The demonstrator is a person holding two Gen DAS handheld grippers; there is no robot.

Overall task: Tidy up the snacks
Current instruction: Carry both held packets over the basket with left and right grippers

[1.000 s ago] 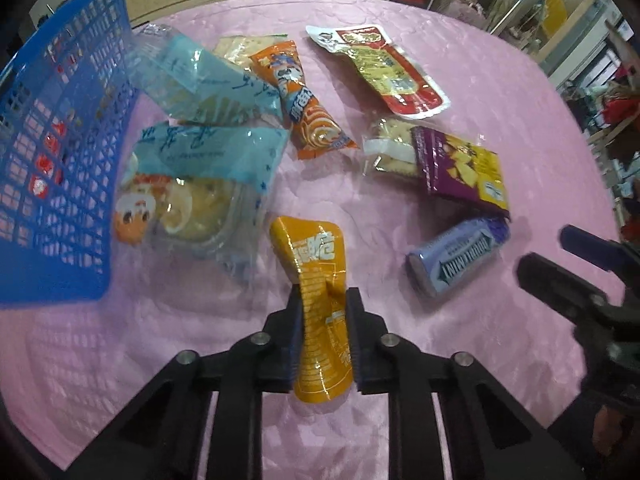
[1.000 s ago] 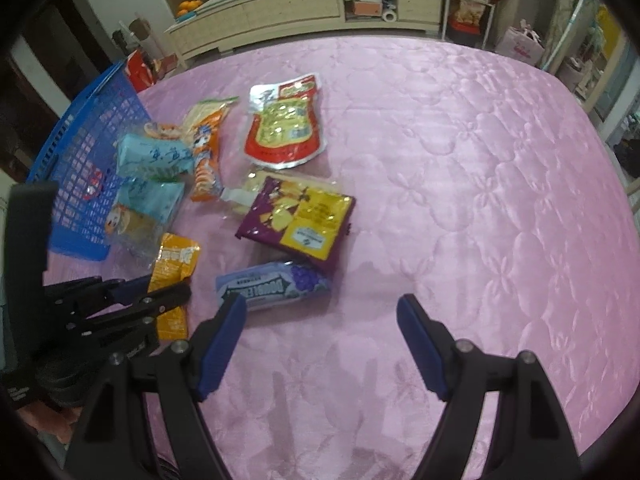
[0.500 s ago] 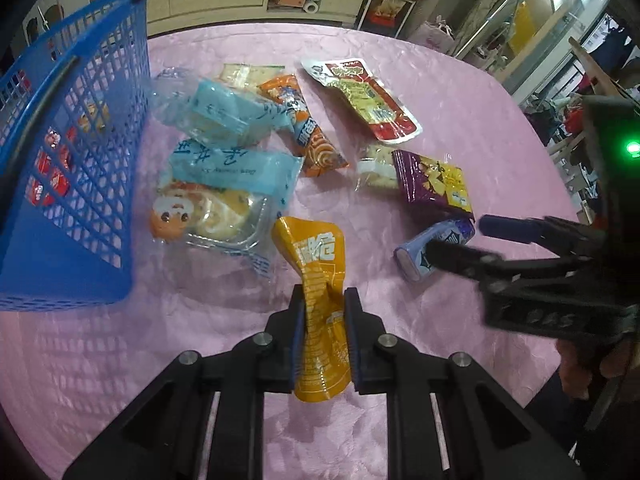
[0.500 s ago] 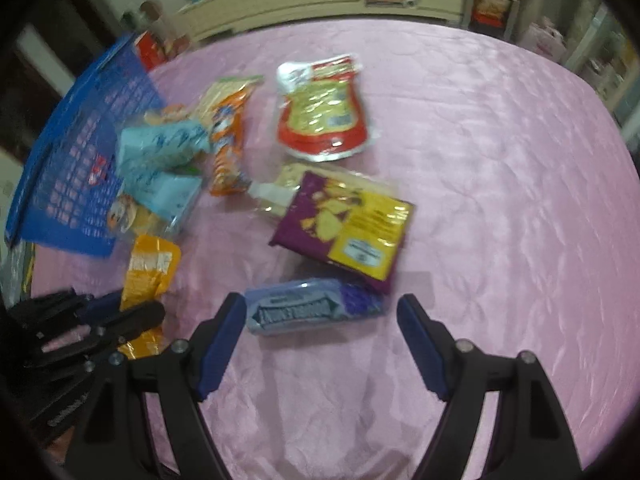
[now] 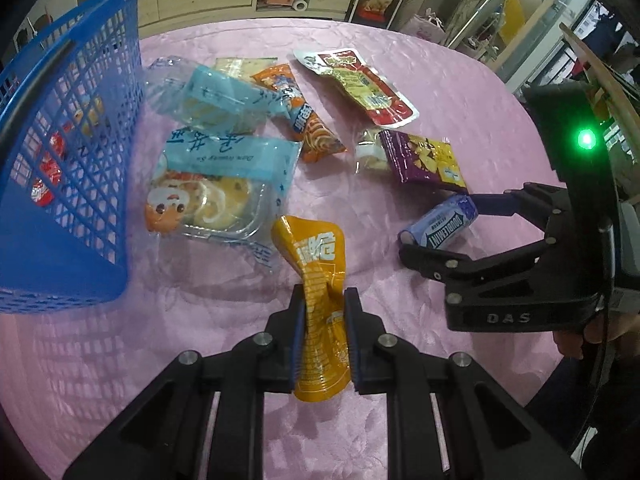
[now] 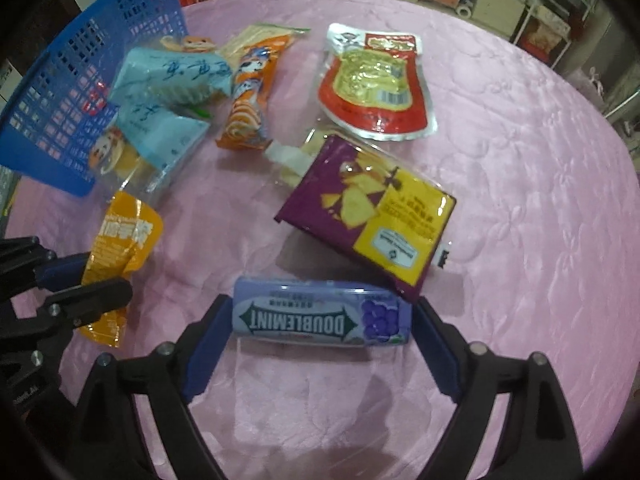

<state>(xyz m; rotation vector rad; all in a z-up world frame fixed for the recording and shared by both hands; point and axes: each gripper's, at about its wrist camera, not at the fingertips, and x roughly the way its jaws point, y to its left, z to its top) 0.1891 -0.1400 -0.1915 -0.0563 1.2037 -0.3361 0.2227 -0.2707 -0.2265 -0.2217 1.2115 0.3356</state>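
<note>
My left gripper (image 5: 325, 312) is shut on a yellow-orange snack pouch (image 5: 316, 276), held just above the pink table; the pouch also shows in the right wrist view (image 6: 120, 248). My right gripper (image 6: 320, 328) is open, its blue pads at either end of a purple Doublemint gum container (image 6: 320, 316) lying on the table; the container also shows in the left wrist view (image 5: 440, 228). A blue mesh basket (image 5: 60, 160) stands at the left with a few small items inside.
On the pink quilted tablecloth (image 6: 520, 160) lie a purple-yellow chip bag (image 6: 368, 216), a red-gold pouch (image 6: 376, 84), an orange snack pack (image 6: 252, 92), two light-blue cake packs (image 5: 216, 168) and a clear pack. Cabinets stand beyond the table.
My right gripper has moved forward and down, so its open fingers now flank the gum container. My left gripper has lifted the yellow pouch a little and kept its hold.
</note>
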